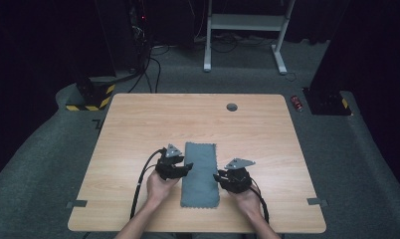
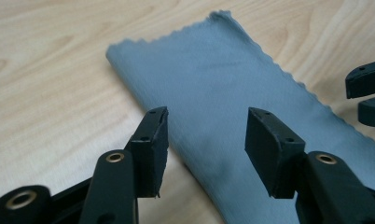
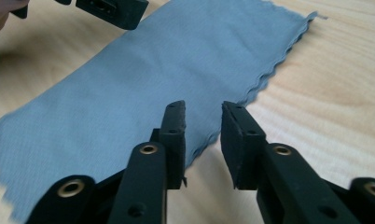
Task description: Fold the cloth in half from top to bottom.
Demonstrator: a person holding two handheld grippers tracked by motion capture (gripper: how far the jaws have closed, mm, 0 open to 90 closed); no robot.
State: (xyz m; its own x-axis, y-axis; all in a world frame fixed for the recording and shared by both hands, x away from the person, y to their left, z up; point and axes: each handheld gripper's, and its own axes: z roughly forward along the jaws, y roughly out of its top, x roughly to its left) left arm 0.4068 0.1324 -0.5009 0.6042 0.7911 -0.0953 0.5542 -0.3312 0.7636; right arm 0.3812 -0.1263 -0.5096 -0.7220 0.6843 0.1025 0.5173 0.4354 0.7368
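Observation:
A grey-blue cloth (image 1: pixel 200 174), folded into a long strip with scalloped edges, lies flat on the wooden table (image 1: pixel 138 124) near its front edge. My left gripper (image 1: pixel 188 167) sits at the strip's left edge, held in a hand. In the left gripper view its jaws stand open over the cloth (image 2: pixel 213 84), with nothing pinched between them (image 2: pixel 206 135). My right gripper (image 1: pixel 219 178) is at the strip's right edge. Its jaws (image 3: pixel 203 126) are open with a narrower gap just above the cloth's wavy edge (image 3: pixel 143 70). Each gripper view shows the other gripper across the cloth (image 2: pixel 367 91) (image 3: pixel 111 7).
A round grommet hole (image 1: pixel 232 107) sits near the table's far edge. Tape marks (image 1: pixel 76 203) (image 1: pixel 316 201) lie at the front corners. Beyond the table stand a white desk frame (image 1: pixel 245 22), a yellow-and-black striped base (image 1: pixel 91 97) and a red can (image 1: pixel 297 103) on the carpet.

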